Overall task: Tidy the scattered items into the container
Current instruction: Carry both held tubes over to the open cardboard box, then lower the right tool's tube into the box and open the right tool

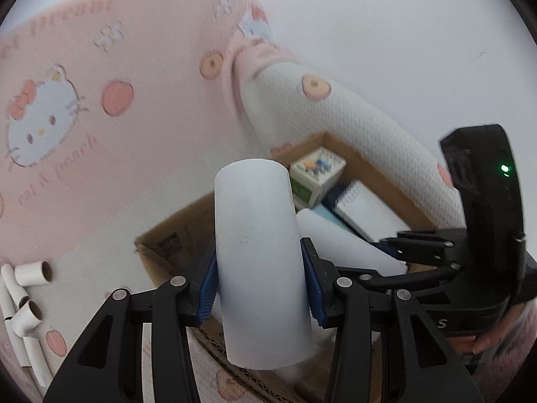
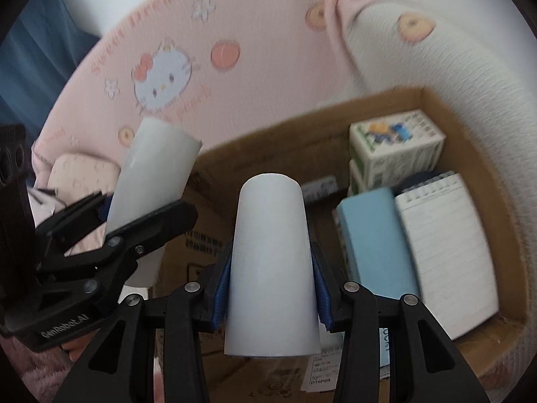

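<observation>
The left tongs (image 1: 261, 288) are closed partway on a smooth white tube (image 1: 260, 258), their blue ribbed pads (image 1: 208, 288) pressing its two sides. The tube's long axis runs away from the camera, tilted a little, over the near edge of the cardboard box (image 1: 174, 235). The right tongs (image 2: 272, 288) grip a second white tube (image 2: 272, 265) the same way; it points forward above the box's open inside.

Both tubes are plain, matte cylinders. In the right wrist view the left tube (image 2: 157, 168) leans toward the upper right, beside the box wall (image 2: 255, 147).

Inside the brown corrugated box lie one printed carton (image 2: 396, 147) with what may be another under it, one light blue block (image 2: 372, 238), and one spiral notepad (image 2: 446, 248) with ruled pages.

The box sits on a bed with a pink cartoon-cat quilt (image 1: 110, 107) and a white waffle-textured bolster (image 1: 352, 127). About four small cardboard tubes (image 1: 32, 273) lie on the quilt at left.
</observation>
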